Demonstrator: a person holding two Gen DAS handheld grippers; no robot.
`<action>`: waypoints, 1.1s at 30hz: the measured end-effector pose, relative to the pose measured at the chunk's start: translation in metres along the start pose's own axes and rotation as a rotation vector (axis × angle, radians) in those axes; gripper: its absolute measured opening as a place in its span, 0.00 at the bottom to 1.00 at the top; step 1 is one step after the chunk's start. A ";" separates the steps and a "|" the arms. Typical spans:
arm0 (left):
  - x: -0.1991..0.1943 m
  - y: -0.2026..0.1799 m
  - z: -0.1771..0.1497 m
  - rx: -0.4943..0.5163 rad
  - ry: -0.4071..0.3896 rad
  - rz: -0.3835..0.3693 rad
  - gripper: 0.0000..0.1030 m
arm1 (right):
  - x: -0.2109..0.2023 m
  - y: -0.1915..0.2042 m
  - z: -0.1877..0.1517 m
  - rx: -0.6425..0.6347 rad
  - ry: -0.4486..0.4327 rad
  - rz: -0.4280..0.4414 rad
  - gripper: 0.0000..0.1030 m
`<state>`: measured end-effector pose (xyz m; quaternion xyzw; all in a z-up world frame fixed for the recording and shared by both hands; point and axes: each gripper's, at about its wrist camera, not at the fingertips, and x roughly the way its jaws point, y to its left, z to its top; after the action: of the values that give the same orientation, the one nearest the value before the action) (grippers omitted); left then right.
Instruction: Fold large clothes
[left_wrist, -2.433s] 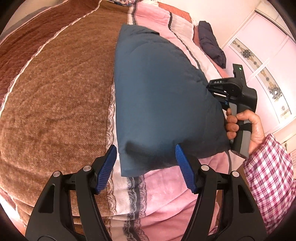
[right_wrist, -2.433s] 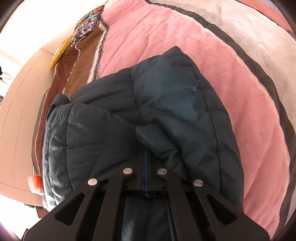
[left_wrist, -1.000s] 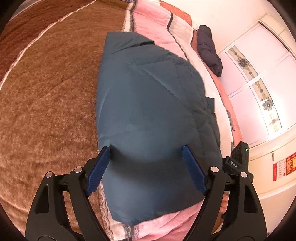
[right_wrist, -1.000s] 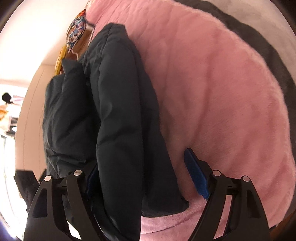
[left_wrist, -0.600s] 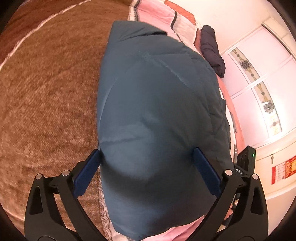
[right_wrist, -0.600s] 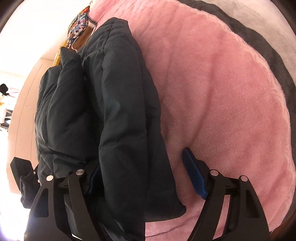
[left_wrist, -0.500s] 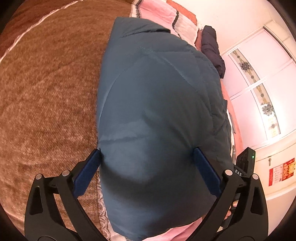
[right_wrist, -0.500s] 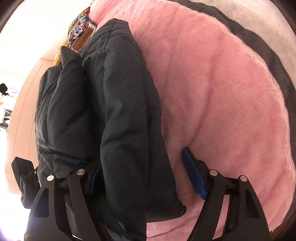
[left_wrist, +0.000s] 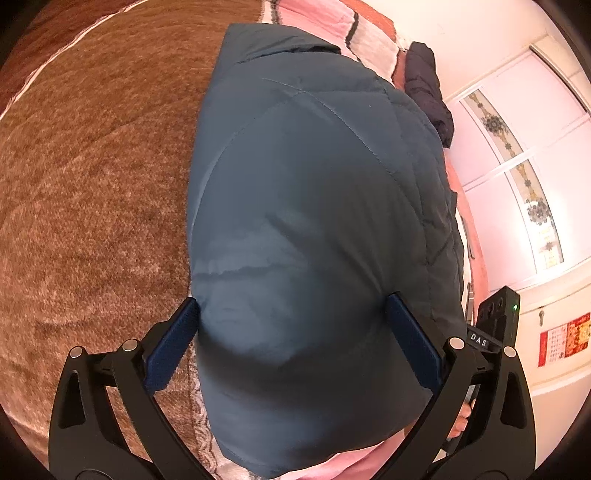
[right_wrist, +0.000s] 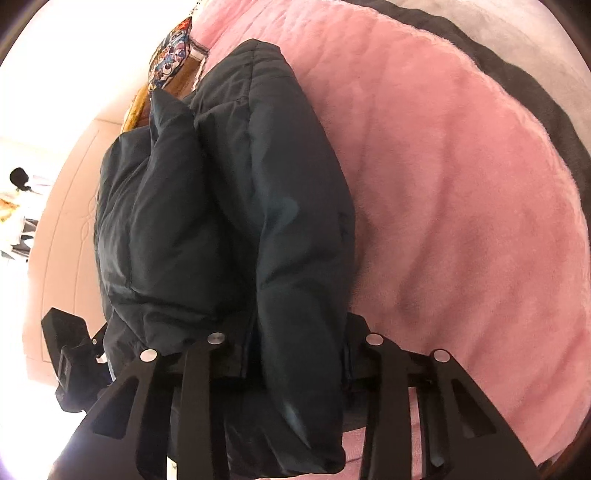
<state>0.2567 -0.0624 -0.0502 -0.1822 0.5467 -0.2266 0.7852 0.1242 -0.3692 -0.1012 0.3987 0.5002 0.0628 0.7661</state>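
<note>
my right gripper (right_wrist: 295, 354) has just been clenching onto the puffy dark blue quilted jacket (left_wrist: 317, 229), my left gripper (left_wrist: 295, 332) spread wide astride it, and the slippery folded bulk may spring open.

Brown and pink plush blanket (left_wrist: 92, 192) over the bed, white panelled wardrobe doors (left_wrist: 517, 155) beyond

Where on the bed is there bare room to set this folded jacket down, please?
The brown blanket left of the teal puffer jacket lies bare up to its white stripe. The pink blanket on the jacket's other side is bare up to the dark band. A dark garment occupies the far end, near the wardrobe.
</note>
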 end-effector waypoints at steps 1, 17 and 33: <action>0.000 -0.002 0.000 0.006 -0.003 0.001 0.95 | 0.000 0.000 0.000 0.000 0.001 0.000 0.34; -0.007 -0.011 -0.003 0.077 -0.073 0.048 0.78 | 0.001 -0.007 0.006 0.012 -0.001 0.004 0.33; -0.024 -0.017 -0.005 0.114 -0.117 0.101 0.59 | -0.003 0.021 -0.003 -0.098 -0.059 -0.081 0.23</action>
<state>0.2419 -0.0631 -0.0241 -0.1225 0.4946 -0.2065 0.8353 0.1269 -0.3548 -0.0854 0.3417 0.4895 0.0446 0.8010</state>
